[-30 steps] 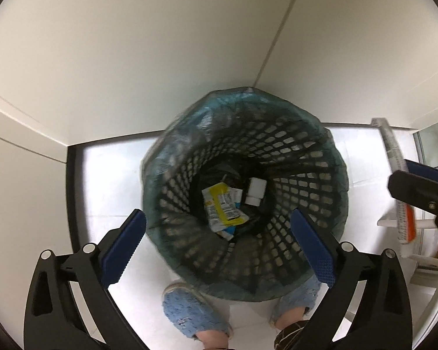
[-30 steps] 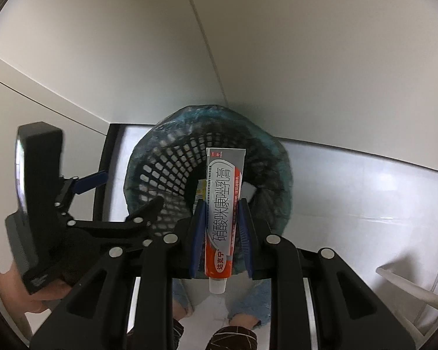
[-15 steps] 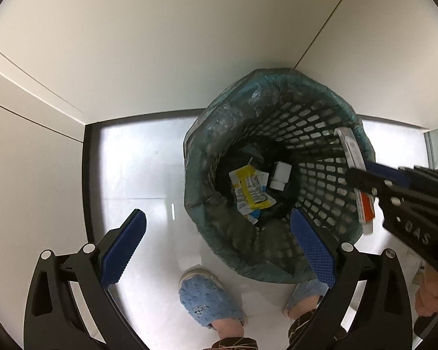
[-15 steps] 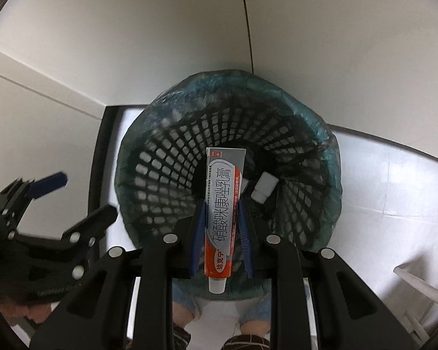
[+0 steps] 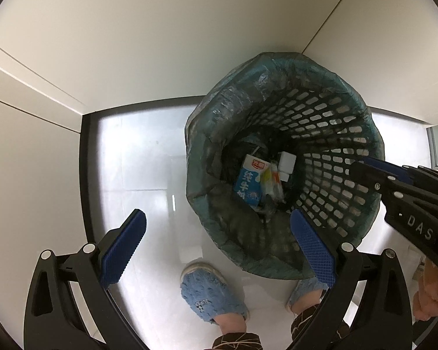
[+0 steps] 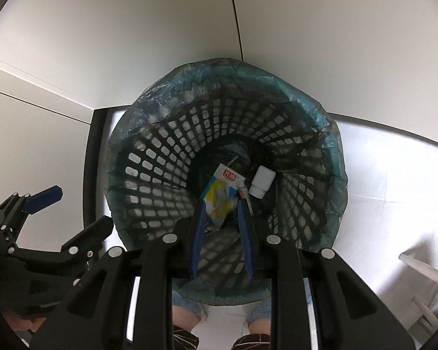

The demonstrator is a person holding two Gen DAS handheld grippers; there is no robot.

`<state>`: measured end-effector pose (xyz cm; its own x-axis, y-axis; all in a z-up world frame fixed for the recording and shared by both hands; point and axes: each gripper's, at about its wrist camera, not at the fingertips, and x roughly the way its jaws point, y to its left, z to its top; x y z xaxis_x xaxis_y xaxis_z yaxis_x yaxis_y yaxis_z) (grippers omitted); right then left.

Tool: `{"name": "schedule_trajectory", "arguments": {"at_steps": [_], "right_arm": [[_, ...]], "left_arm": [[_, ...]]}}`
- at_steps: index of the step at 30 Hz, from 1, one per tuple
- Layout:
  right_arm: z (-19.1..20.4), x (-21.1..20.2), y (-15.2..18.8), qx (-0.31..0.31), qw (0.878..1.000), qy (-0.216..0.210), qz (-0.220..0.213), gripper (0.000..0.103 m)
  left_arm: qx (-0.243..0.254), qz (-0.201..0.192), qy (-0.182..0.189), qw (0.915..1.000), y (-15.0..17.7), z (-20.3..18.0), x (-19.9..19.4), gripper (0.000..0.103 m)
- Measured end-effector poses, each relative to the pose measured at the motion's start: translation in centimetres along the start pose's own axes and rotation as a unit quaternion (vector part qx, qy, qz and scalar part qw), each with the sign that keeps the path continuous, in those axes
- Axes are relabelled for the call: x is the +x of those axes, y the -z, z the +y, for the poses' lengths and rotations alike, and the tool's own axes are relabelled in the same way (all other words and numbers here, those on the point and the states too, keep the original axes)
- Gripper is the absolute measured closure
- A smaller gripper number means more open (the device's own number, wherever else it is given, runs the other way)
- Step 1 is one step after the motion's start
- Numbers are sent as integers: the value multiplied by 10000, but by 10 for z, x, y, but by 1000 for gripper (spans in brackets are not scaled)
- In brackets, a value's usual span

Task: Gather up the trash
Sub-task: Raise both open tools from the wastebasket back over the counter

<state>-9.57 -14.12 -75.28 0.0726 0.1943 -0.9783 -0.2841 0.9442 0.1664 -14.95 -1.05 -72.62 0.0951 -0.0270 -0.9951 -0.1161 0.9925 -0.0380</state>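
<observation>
At the far left, pale wall panels are seen meeting a glossy white floor (image 5: 137, 169) along a dark baseboard strip. The left hand-held gripper (image 5: 216, 242) is held above the floor with its blue-padded fingers (image 5: 122, 246) spread wide apart, and nothing is gripped between them; one pad is seen over bare floor, the other over the near rim of the bin. Below it, two feet in blue slippers (image 5: 211, 294) are planted on the floor just beside the bin. Toward the middle, a black mesh waste basket (image 5: 330, 134) lined with a teal plastic bag (image 5: 219, 108) is seen from above, standing in the corner of the walls. At its bottom, the collected trash is gathered: a blue-and-white milk carton (image 5: 248, 185), a crumpled yellow-and-white wrapper (image 6: 219, 198) lying on the carton, a white bottle (image 6: 262, 180) just beside them to the right, and a tube (image 6: 245, 197) partly hidden between the wrapper and the bottle. In the right wrist view, the right hand-held gripper (image 6: 222, 236) is positioned directly over the basket opening, its two blue pads parted by a moderate gap, and nothing is held between them. Farther right, more white floor and part of a white frame (image 6: 423, 268) are seen at the edge.
</observation>
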Motion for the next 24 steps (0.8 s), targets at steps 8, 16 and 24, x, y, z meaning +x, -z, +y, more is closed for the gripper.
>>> {"name": "schedule_trajectory", "arguments": {"at_steps": [8,16,24], "right_arm": [[-1,-22,3,-11,9997,153,-163,27],[-9,-54,8,107,9988,384,-290,9],[-12,-114,22,-77,9967,610,-533,8]], "left_arm": [[-1,-41,-22,10000,-1,-2,-7,6],[-48,-164,-82,9998,-1,0,-31,6],[109,-222,-3,9997,1,-7,-86,6]]}}
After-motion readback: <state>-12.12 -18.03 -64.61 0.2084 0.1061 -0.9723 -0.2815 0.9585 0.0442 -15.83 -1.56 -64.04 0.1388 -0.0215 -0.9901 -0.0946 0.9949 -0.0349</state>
